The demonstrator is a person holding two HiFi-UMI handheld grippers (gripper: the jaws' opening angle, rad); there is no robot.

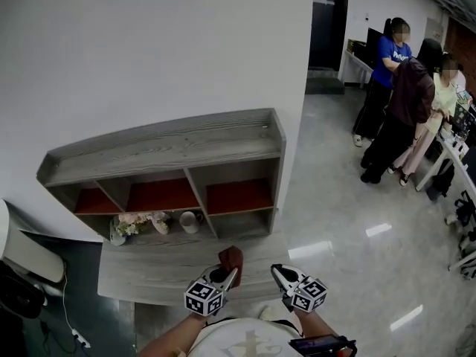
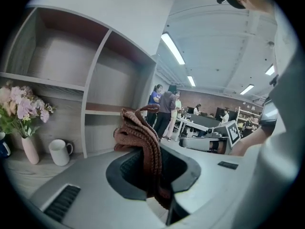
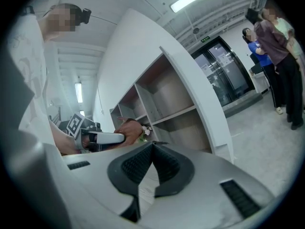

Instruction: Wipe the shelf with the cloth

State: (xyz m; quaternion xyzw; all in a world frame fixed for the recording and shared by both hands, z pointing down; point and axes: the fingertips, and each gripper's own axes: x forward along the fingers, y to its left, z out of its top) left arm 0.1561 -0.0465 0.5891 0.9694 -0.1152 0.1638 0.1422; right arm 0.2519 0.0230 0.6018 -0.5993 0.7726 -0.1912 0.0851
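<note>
**A:** At the bottom centre of the head view, the left gripper [image 1: 225,275] is clamped on the cloth [image 1: 231,257]. It's a brown, chunky ribbed knit, flopping up over the jaws. The right gripper [image 1: 282,275] sits just beside it, pinched together on nothing.

**B:** And the shelf [image 1: 167,146]?

**A:** Higher up the frame, ahead of the cloth, long axis running left to right. Grey wood-grain boards, red backs, flat top with a low lip. Left arm's job, I'd say.

Bright, even light comes from ceiling strips [image 2: 172,49]; glare patches [image 1: 378,230] shine on the glossy floor [image 1: 335,184]. The shelf [image 1: 171,151] compartments sit shaded. Both gripper views curve strongly, with dark vignetted corners.
</note>
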